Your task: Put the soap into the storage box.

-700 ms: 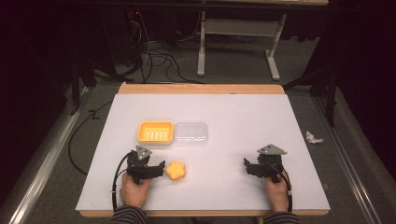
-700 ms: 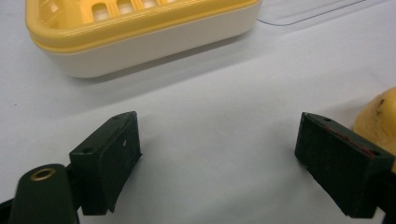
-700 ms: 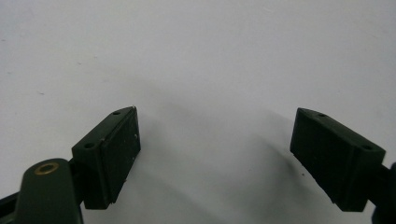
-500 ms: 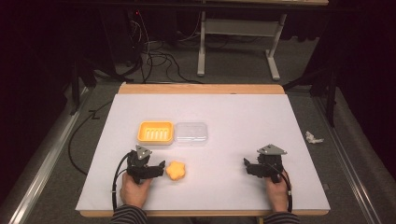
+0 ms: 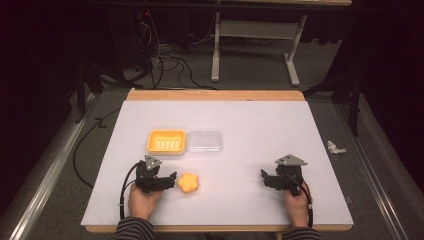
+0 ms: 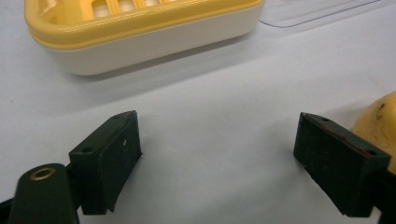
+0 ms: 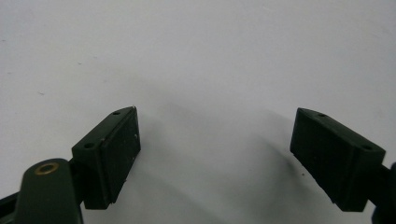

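1. Overhead, in the high view, a white table (image 5: 260,130) is seen with a wooden strip along its far edge. A yellow soap dish (image 5: 167,142) lies left of the middle, and a clear plastic lid (image 5: 204,143) lies just beside it on its right, the two close enough that contact cannot be told. Nearer the person, an orange flower-shaped soap (image 5: 188,183) rests on the table. The left tongs (image 5: 169,180) are held by the left hand (image 5: 142,200) just to the left of the soap, pointed toward it, with the jaws spread. The right tongs (image 5: 265,178) are held by the right hand (image 5: 297,205) well apart from everything else, over bare table, with the jaws spread as well. Striped sleeves are seen at the bottom edge. A crumpled white scrap (image 5: 335,147) lies on the floor to the right of the table.

2. Next, in the left gripper view, the left tongs (image 6: 217,149) are shown wide apart with only bare table between them. The soap (image 6: 379,125) is seen just behind the right-hand jaw, outside the gap. The soap dish (image 6: 140,28) stands ahead, with an edge of the lid (image 6: 317,10) beyond it.

3. Lastly, in the right gripper view, the right tongs (image 7: 215,144) are shown wide apart above plain white table (image 7: 196,51), nothing being pinched.
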Demonstrator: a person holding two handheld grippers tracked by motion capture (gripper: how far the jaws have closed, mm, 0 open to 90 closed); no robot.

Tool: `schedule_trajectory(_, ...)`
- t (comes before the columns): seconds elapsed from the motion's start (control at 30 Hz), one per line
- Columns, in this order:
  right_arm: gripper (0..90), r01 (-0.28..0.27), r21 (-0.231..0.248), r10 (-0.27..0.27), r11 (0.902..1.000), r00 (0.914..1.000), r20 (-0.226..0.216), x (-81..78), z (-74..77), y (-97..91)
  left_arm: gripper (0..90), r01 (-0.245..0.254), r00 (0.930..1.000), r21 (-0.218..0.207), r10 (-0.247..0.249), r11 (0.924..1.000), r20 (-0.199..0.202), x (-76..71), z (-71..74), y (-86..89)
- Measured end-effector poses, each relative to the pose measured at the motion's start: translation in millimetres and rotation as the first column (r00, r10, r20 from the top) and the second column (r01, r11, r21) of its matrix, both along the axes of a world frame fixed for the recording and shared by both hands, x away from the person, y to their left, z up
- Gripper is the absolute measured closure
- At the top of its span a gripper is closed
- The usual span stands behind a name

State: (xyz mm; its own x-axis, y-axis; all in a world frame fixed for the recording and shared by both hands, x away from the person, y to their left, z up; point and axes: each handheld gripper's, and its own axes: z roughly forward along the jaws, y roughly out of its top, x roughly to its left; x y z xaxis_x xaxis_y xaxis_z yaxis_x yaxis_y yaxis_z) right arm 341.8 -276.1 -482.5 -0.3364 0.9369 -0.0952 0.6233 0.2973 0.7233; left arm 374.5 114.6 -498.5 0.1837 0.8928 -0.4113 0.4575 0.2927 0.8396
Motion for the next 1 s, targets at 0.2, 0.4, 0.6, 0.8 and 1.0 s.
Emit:
schedule_trajectory(0.2,16.4,0.0,0.001,0.0,1.0,1.0,-0.001,0.2,0.0,-0.3,18.6,0.009,0.9995,0.018,-0.008,0.9998,-0.031,2.2,4.3,1.0)
schedule_trajectory(0.4,16.4,-0.001,0.001,0.001,1.0,1.0,-0.001,0.2,-0.1,-0.3,18.0,0.012,0.9999,-0.002,-0.012,0.9999,0.004,1.8,21.2,7.0)
schedule_trajectory(0.6,16.4,-0.001,0.0,0.001,1.0,1.0,0.0,0.1,0.0,-0.2,16.3,0.074,0.9972,0.003,-0.074,0.9973,0.013,-9.7,35.3,0.7)
schedule_trajectory(0.8,16.4,-0.001,0.001,0.001,1.0,1.0,-0.001,0.2,-0.1,-0.3,15.7,0.131,0.9907,0.005,-0.131,0.9913,0.035,-23.7,47.2,-8.4)
schedule_trajectory(1.0,16.4,0.0,0.001,0.0,1.0,1.0,-0.001,0.2,0.0,-0.3,15.5,0.202,0.9781,0.035,-0.204,0.9787,0.044,-36.6,55.0,-24.4)
